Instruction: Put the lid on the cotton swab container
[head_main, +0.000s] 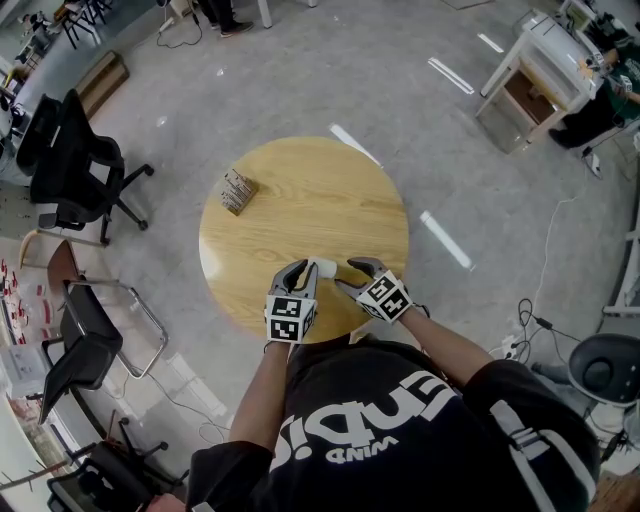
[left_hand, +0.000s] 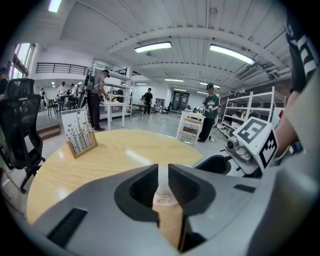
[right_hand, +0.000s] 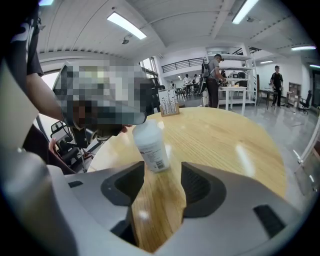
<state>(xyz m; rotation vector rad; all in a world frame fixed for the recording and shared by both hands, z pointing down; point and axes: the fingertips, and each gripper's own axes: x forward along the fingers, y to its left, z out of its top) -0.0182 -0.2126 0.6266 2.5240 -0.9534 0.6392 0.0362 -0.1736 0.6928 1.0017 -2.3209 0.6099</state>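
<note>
Currently: round wooden worktop, seen from above. Stand holding a printed white card sits upright at 10 o'clock on it, well apart from everything else. Both tools are at the 6 o'clock edge, tips turned toward each other.

Left tool: jaws nearly together. Its own view shows a thin white strip pinched in the narrow gap, so it reads as closed on the container.

Container: white, cylindrical, printed label on its side, lying between the two tools. The right gripper view shows it tilted, upper end toward 11 o'clock at the left tool's tip, lower end toward 5 o'clock. Whether the lower end touches the wood I cannot tell.

Right tool: jaws apart, only bare worktop between them. The container's lower end is just ahead of its left jaw, not gripped.
</note>
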